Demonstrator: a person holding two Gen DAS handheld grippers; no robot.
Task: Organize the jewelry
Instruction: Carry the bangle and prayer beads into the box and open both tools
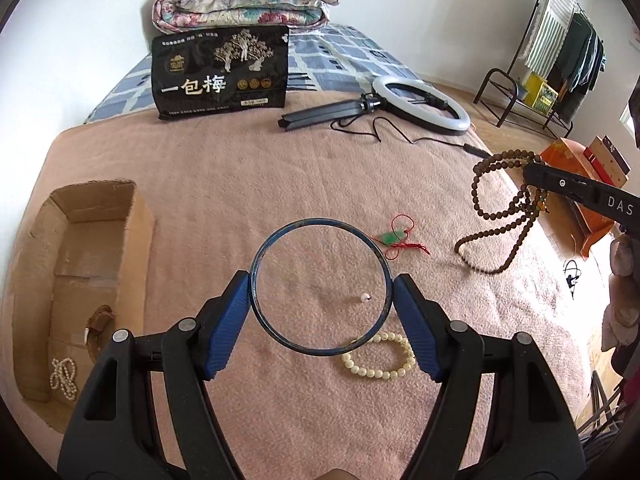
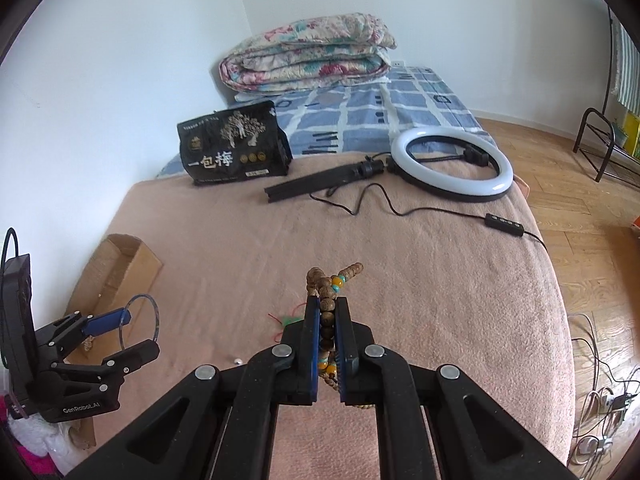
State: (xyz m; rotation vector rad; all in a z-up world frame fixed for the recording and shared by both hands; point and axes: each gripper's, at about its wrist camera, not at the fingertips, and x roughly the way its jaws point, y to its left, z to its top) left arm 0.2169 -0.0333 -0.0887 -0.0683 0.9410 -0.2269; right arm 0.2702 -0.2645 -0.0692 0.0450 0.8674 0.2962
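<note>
A: Right, nearest first — the left gripper [image 1: 320, 300] has the bangle [image 1: 320, 287] clamped across its width, a pad on each side of the rim, lifted clear of the blanket [image 1: 240, 184].

B: It looks stiff and light, I'd say, and probably smooth enough to pivot between the pads. Gripping across the full width seems the safest hold.

A: Under it lie a cream bracelet [image 1: 380, 356] and one loose white bead [image 1: 364, 298]. A green charm [image 1: 390, 237] on red cord sits a little further out.

B: And the right gripper [image 2: 327, 320]?

A: Clenched on the wooden beads [image 2: 326, 320] — several strands pinched between the pads, with the long loops hanging down and the lowest loop trailing on the blanket.

B: That strand is limp and will swing; I'd keep the hold near the bunched part, by the yellow and turquoise beads.

A: Both grippers point down at a slant. The box [image 1: 92, 264] stands off to the left, open, with a pearl strand and a brown piece already inside.

B: So both pieces likely go there next.

A: Far back are a black bag [image 1: 222, 72], a ring light [image 1: 424, 104] and a folded quilt [image 1: 244, 0].
</note>
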